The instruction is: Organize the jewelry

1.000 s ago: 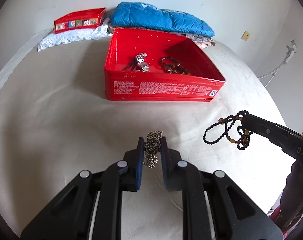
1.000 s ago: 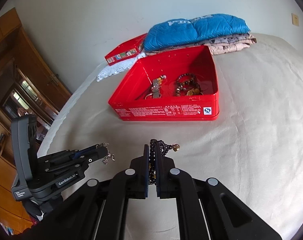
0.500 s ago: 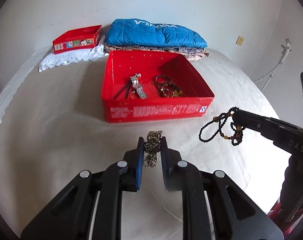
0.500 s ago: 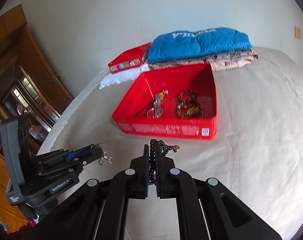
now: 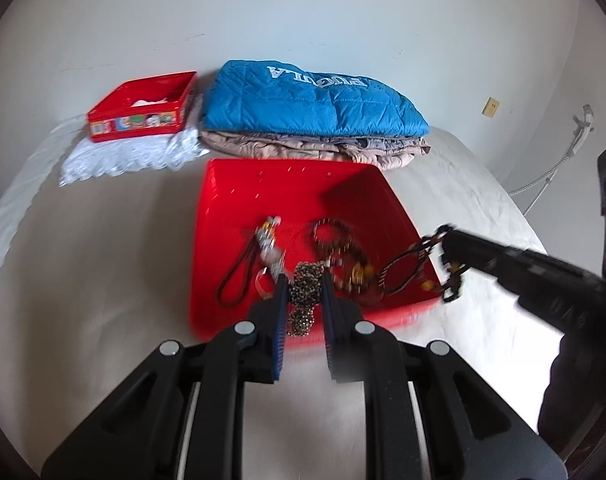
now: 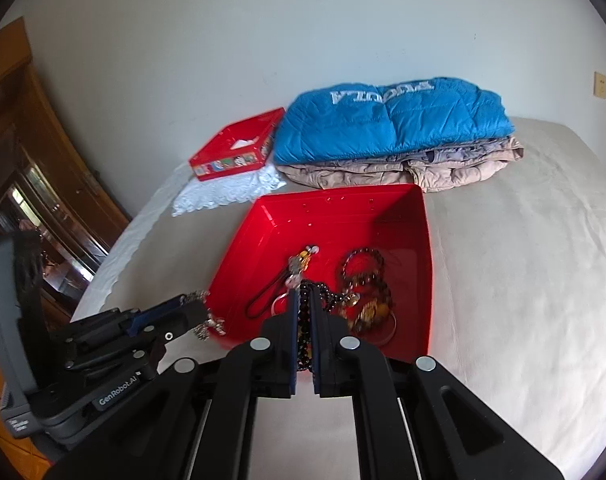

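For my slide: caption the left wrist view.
Left gripper carries a metal chain toward the red box of jewelry.

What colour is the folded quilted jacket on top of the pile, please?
Bright blue with white lettering; the quilted jacket shows best in the right wrist view.

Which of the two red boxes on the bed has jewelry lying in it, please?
The large red box nearest both grippers; the small red box sits on white lace by the wall.

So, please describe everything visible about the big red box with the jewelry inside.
The big red box is open, rectangular and shallow, looking like glossy plastic or painted tin. It lies flat on the pale bedsheet, before the folded blue jacket. Inside lie a dark cord with silver charm and brown bead bracelets. Both grippers hang jewelry near its front edge.
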Motion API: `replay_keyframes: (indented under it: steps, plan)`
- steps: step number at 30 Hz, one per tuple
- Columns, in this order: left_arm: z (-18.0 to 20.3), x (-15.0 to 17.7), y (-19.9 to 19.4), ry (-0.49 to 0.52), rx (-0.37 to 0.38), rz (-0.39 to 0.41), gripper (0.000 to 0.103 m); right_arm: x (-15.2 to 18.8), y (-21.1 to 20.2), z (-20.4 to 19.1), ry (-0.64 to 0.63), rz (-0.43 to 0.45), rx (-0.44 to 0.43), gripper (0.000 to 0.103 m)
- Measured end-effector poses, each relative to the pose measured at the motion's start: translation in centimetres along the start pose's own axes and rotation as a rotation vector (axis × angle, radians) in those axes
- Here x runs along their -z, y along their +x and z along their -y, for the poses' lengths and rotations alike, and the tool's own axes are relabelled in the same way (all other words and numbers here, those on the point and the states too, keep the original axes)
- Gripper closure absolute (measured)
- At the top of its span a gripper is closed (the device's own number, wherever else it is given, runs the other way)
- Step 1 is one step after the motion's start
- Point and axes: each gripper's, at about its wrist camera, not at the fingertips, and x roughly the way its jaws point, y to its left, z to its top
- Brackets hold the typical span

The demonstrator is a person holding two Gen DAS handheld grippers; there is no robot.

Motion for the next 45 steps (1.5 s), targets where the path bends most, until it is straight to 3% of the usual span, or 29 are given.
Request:
replay_keyframes:
  steps: [7, 16, 25, 28, 31, 33, 35, 40, 45]
  plan:
    - [-0.7, -4.1, 6.5, -0.011, -0.007, -0.06, 0.089, -3.3, 6.8, 1.1, 0.006, -0.071, 0.059, 0.098]
    - [-3.1, -6.3, 13.0, -0.03, -0.06, -0.156, 0.089, -5.8, 14.5, 3.4, 0.046, -0.152, 0.105, 0.098]
    - [-4.0, -7.7, 15.3, -0.043, -0.091, -0.189, 0.085, -6.9, 16.2, 4.6, 0.058, -0.154, 0.156, 0.093]
    - [-4.1, -8.0, 14.9, -0.054, -0.093, -0.176, 0.074, -6.8, 15.4, 4.6, 0.05, -0.139, 0.158, 0.092]
    - [-4.1, -7.8, 13.9, -0.05, -0.102, -0.156, 0.067, -6.4, 14.4, 4.3, 0.035, -0.12, 0.168, 0.079]
    - [-4.1, -7.5, 13.1, -0.054, -0.11, -0.143, 0.054, -6.0, 13.7, 4.0, 0.021, -0.109, 0.17, 0.074]
    - [-4.2, -7.1, 12.1, -0.061, -0.121, -0.132, 0.051, -5.6, 12.6, 3.4, -0.001, -0.088, 0.173, 0.067]
    - [-4.1, -5.8, 9.0, -0.064, -0.144, -0.074, 0.032, -4.4, 9.4, 1.9, -0.059, -0.023, 0.19, 0.04]
    - [-3.7, -4.2, 5.7, -0.048, -0.164, -0.01, 0.016, -2.7, 6.0, 0.7, -0.106, 0.039, 0.214, 0.021]
